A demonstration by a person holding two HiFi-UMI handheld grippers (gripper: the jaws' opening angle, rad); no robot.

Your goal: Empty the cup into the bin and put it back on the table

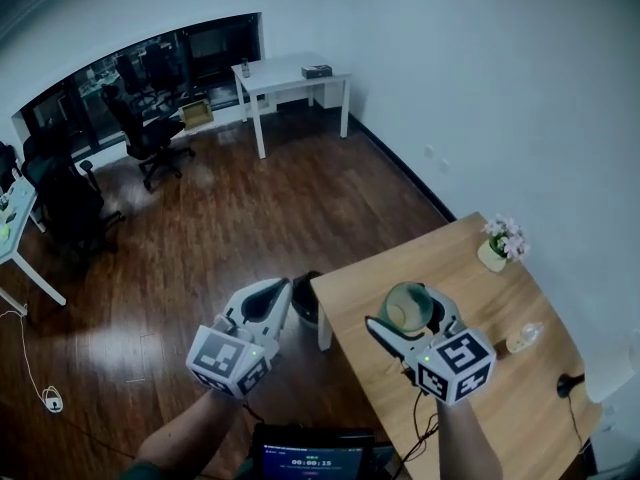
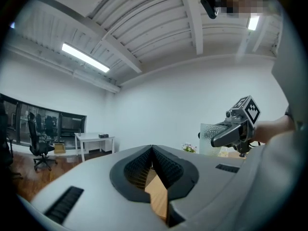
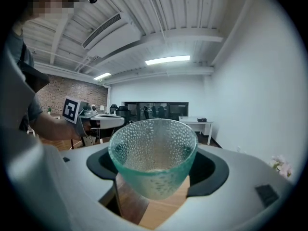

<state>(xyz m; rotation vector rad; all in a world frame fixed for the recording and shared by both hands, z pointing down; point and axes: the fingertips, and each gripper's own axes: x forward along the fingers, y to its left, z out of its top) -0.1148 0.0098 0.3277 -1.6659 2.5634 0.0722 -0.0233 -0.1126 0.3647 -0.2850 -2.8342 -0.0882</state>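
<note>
A pale green, dimpled glass cup (image 3: 153, 158) stands upright between my right gripper's (image 3: 154, 177) jaws, which are shut on its sides. In the head view the cup (image 1: 407, 306) and right gripper (image 1: 400, 320) hover over the near left part of the wooden table (image 1: 490, 298). What the cup holds I cannot tell. A dark bin (image 1: 303, 310) sits on the floor at the table's left corner, partly hidden behind my left gripper (image 1: 268, 300). The left gripper (image 2: 152, 150) is shut on nothing and points level. Its view shows the cup (image 2: 208, 137) off to the right.
A small pot of pink flowers (image 1: 503, 240) stands at the table's far edge. A clear bottle (image 1: 524, 338) and a black object (image 1: 568, 383) lie near its right side. Across the dark wood floor are a white desk (image 1: 290, 73) and office chairs (image 1: 145, 133). A screen (image 1: 312, 458) is below me.
</note>
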